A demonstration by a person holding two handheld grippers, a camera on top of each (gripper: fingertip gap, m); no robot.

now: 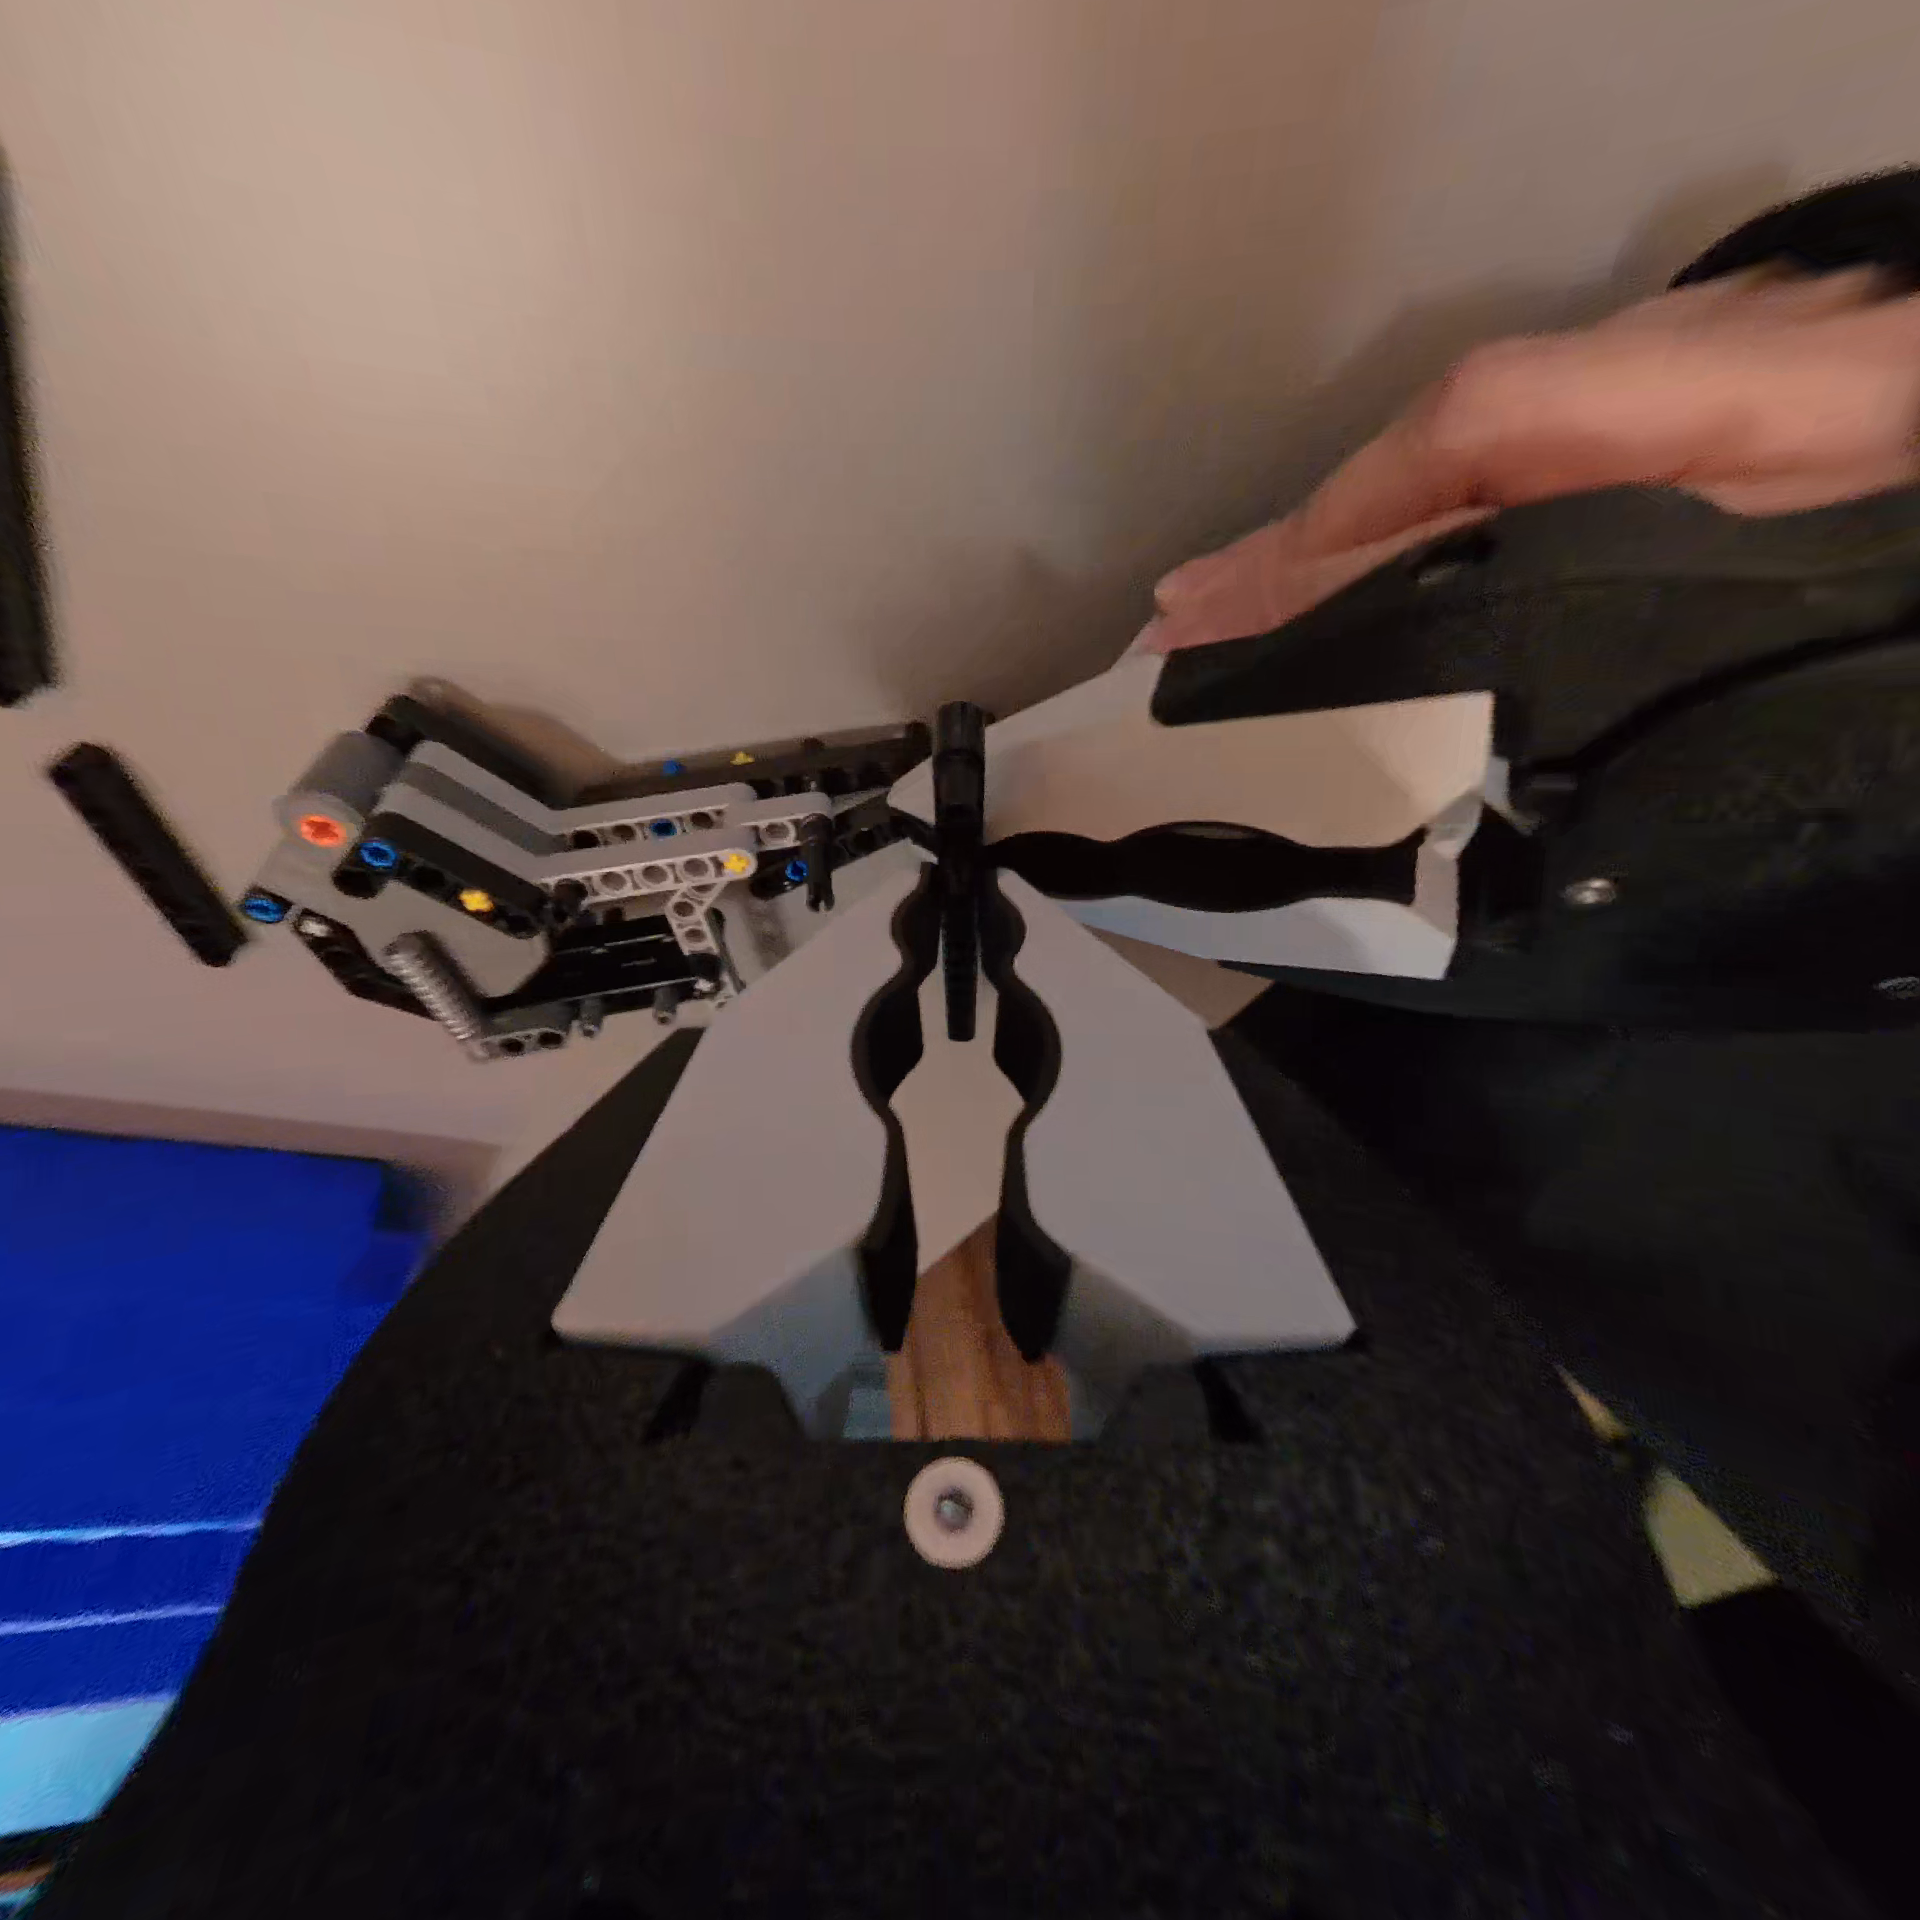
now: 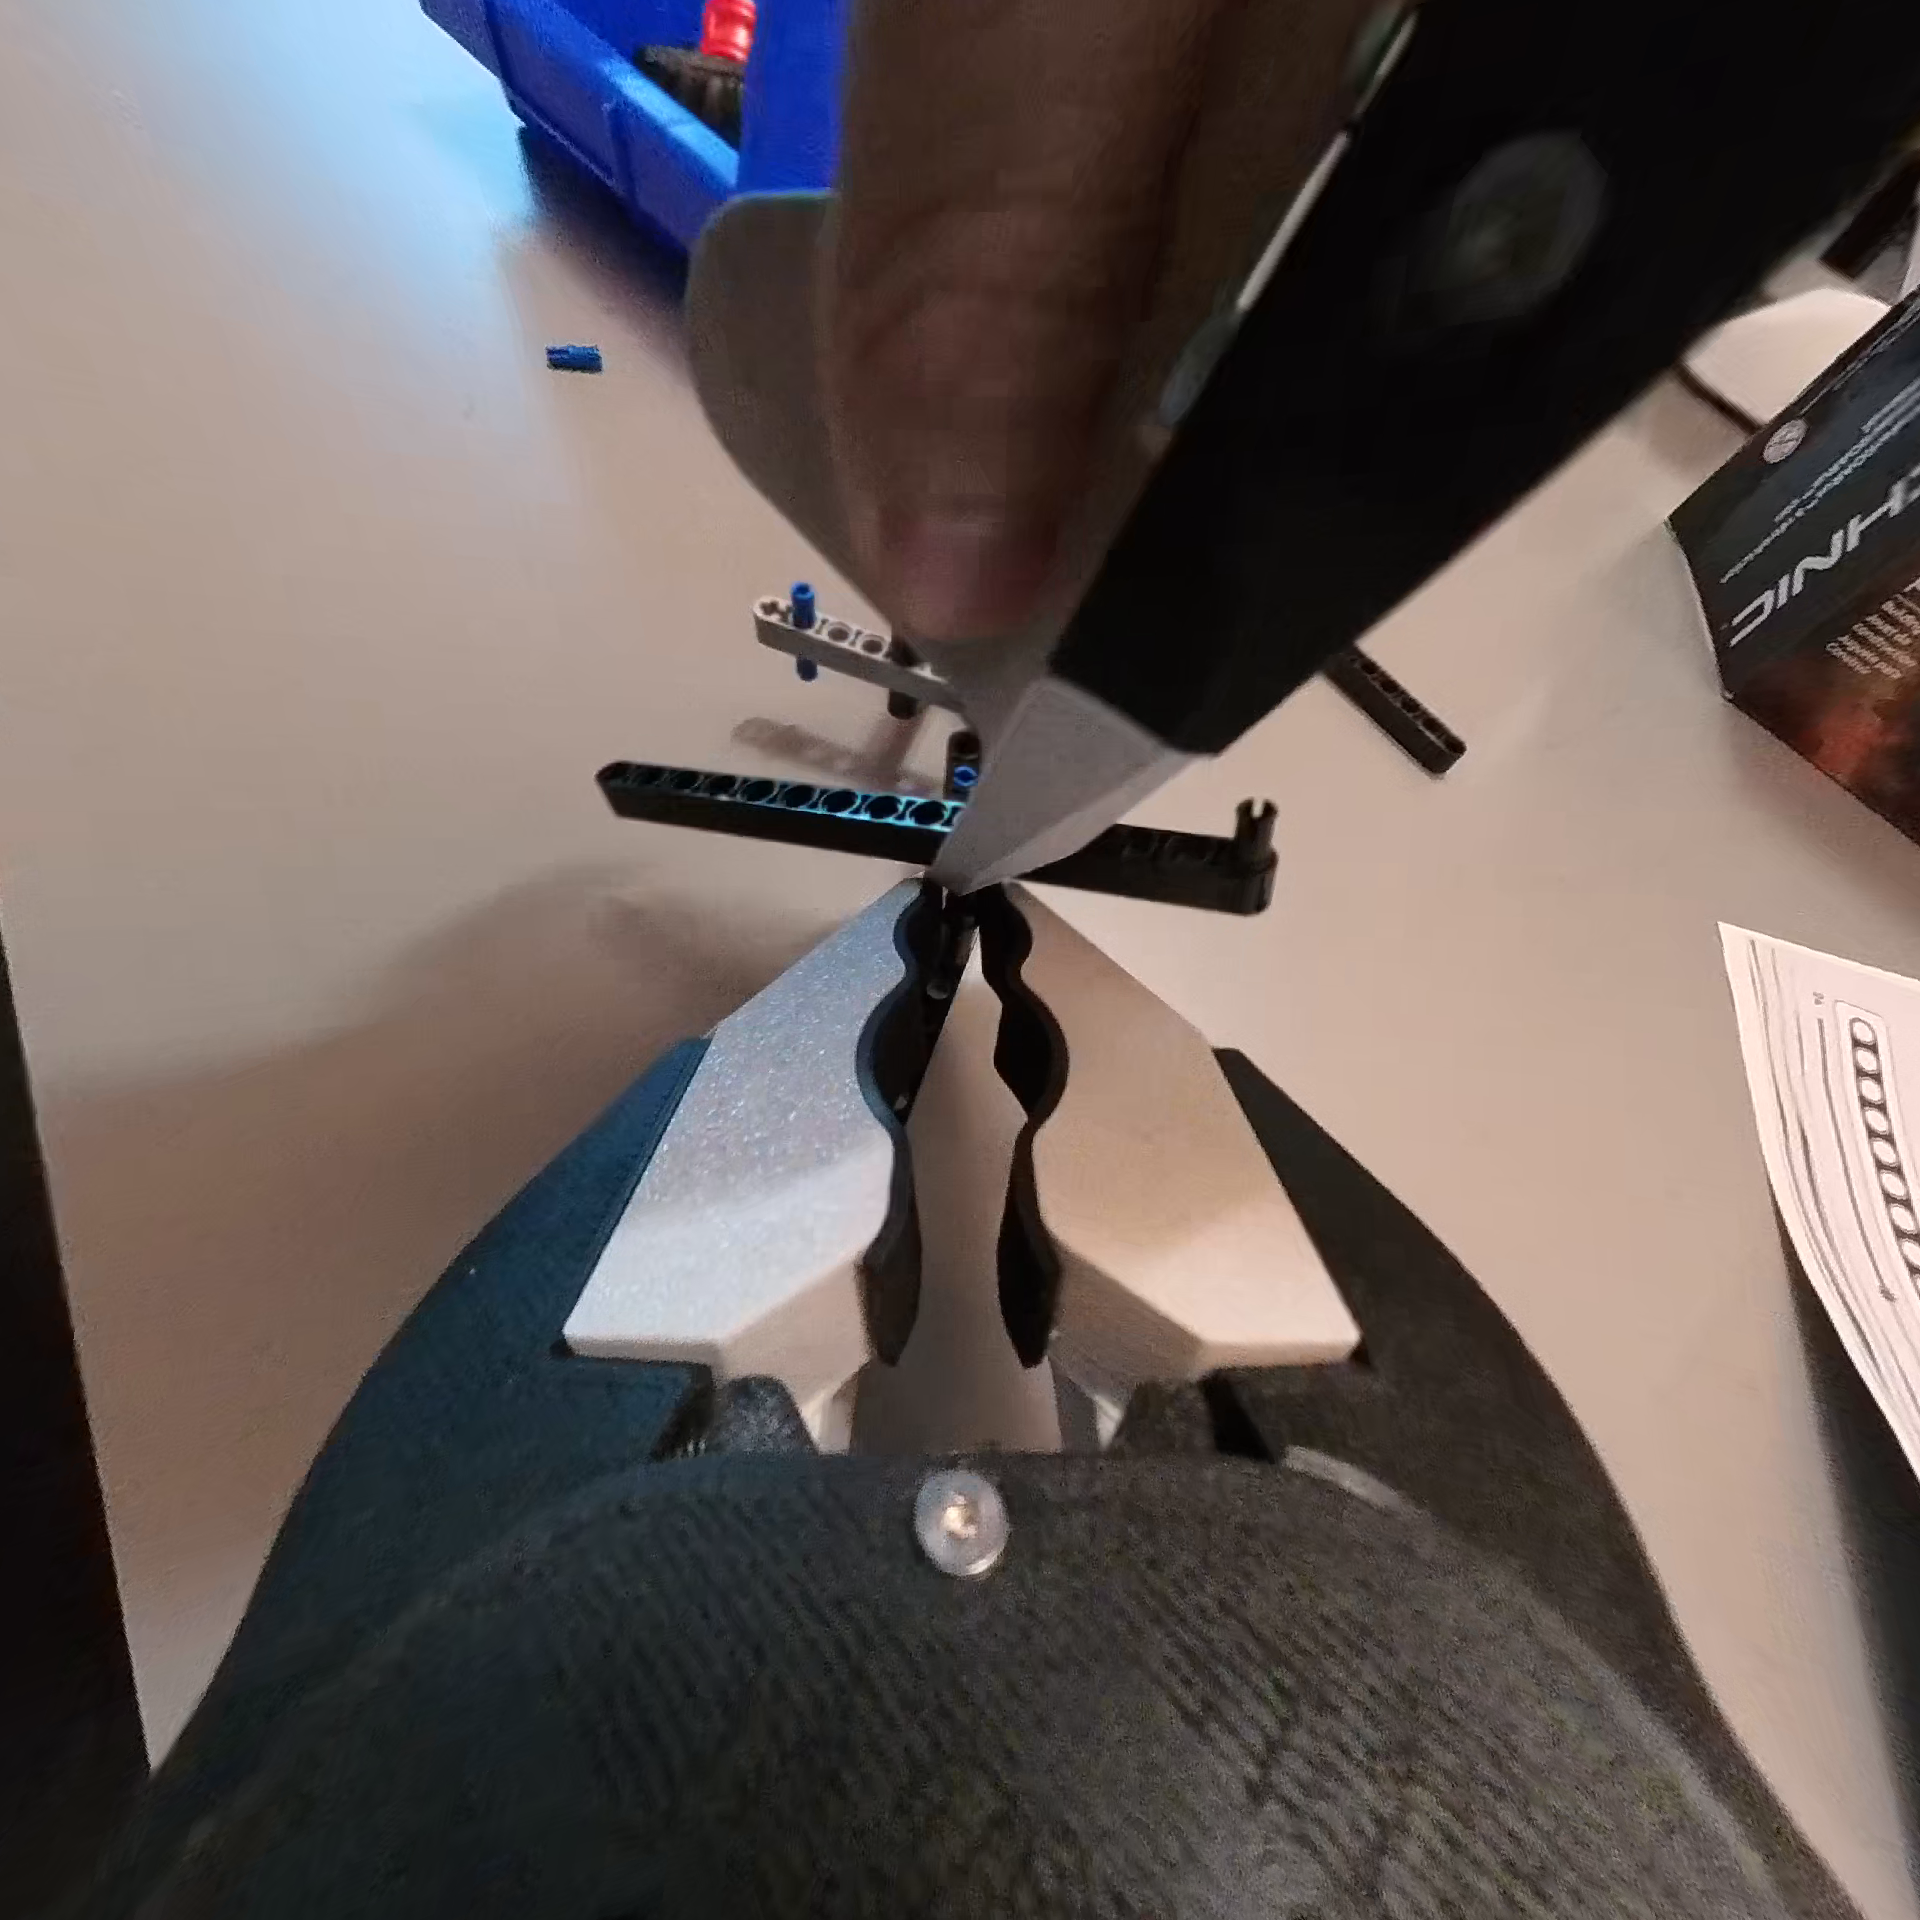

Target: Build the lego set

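Tongs on both sides, clamped on one black pin (image 1: 956, 883). Found left gripper (image 1: 954, 914) closed on the black pin near its tips, holding it upright, with wavy black pads (image 1: 883, 1039) bowed apart lower down. Saw right gripper (image 1: 940, 831) reaching in from the right, fingers pressed together along their length, tips meeting at the same spot, and a blurred hand (image 1: 1558, 447) lying on top of it. From the right wrist view, saw right gripper (image 2: 951, 909) pinched at the tips on the black pin (image 2: 935, 971), slanted along one pad, and left gripper (image 2: 966, 868) coming down from above, tip to tip, with a finger (image 2: 935, 416) laid along it. Spotted half-built lego model (image 1: 540, 862), grey and black with blue, yellow and orange pegs, on beige table (image 1: 727, 364) just left of the tips, and loose black beam (image 1: 145, 852) farther left, apart from it. Noted blue bin (image 1: 156, 1351) at lower left. Noted also loose blue peg (image 2: 574, 356) on the table, plus dark box (image 2: 1849, 623) and instruction sheet (image 2: 1849, 1195) at the right edge.
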